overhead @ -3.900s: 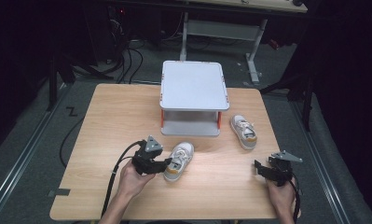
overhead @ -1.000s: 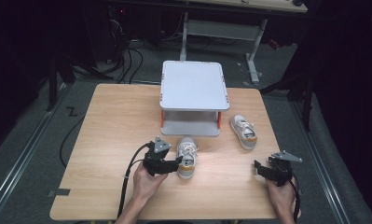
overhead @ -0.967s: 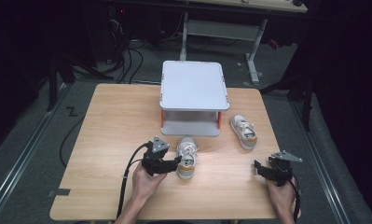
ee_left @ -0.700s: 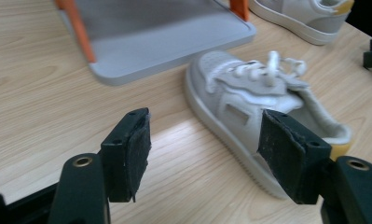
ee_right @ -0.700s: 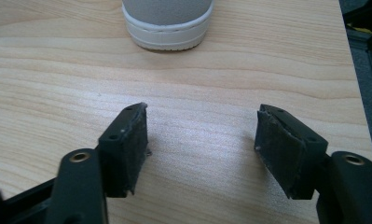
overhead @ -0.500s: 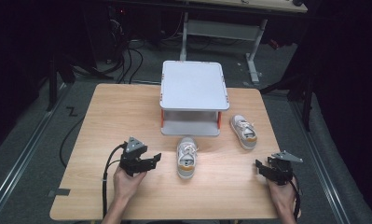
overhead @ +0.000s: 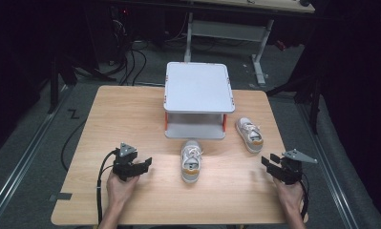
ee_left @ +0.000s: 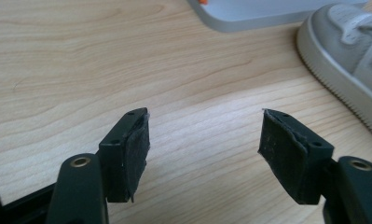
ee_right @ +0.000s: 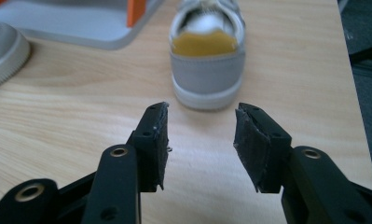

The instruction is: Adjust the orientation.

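Observation:
A small grey-and-white shoe stands on the wooden table in front of the stand, toe toward it. A second matching shoe lies to the right of the stand; the right gripper view looks at its yellow-lined heel. My left gripper rests left of the middle shoe, apart from it, open and empty. The middle shoe's sole edge shows at the right of its view. My right gripper hovers near the table's right front. Its jaws have just been closing, with nothing between them.
A grey two-level stand with orange posts sits at the table's back middle; its base appears in both gripper views. Bare wood lies on the table's left half. Cables and a desk frame are on the floor behind.
My left gripper has let go of the middle shoe and drawn back to the left. The shoe stays upright before the stand. My right hand has barely shifted.

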Demonstrator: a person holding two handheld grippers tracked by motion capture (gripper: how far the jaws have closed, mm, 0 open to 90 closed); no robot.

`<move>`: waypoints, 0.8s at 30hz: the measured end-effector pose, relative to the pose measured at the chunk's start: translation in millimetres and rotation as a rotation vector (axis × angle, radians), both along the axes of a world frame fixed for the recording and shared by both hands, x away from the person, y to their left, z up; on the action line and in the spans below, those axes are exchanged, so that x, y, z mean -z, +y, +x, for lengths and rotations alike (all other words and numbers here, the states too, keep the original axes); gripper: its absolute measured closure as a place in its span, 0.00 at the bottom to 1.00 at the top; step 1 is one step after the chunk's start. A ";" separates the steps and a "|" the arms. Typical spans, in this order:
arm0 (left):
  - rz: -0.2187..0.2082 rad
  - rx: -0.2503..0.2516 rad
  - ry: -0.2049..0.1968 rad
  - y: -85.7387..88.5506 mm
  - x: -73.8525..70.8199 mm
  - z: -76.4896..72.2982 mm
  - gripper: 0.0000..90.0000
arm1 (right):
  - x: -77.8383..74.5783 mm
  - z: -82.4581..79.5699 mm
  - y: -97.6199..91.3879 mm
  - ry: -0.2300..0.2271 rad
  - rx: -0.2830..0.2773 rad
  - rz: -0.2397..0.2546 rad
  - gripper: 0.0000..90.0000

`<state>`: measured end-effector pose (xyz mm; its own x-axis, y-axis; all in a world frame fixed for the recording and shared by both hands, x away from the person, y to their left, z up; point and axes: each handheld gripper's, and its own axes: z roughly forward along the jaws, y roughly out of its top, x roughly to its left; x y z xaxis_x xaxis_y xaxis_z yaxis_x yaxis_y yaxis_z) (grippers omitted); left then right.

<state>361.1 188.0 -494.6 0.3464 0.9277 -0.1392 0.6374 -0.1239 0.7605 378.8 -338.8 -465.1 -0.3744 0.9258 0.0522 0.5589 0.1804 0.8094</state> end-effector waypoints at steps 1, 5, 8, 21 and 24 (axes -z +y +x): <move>0.013 -0.009 0.005 0.8 3.6 0.6 0.37 | -7.6 5.2 4.2 -0.005 -0.020 -0.009 0.64; 0.043 -0.012 0.010 0.9 9.3 1.1 0.37 | -18.6 14.4 12.3 -0.007 -0.048 -0.019 0.67; 0.062 -0.012 -0.010 -0.2 11.0 -0.4 0.37 | -27.3 32.5 26.3 -0.005 -0.075 -0.046 0.65; 0.044 -0.021 -0.010 0.3 11.4 -0.8 0.37 | -28.5 94.9 50.4 0.160 -0.039 -0.067 0.73; 0.044 -0.019 -0.010 1.0 11.4 -0.7 0.37 | -24.5 106.0 50.4 0.206 -0.011 -0.063 0.73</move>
<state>360.4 189.0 -506.0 0.3296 0.9393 -0.0950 0.6324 -0.1450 0.7609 484.8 -288.4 -440.5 -0.3717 0.9256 0.0711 0.7090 0.2336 0.6654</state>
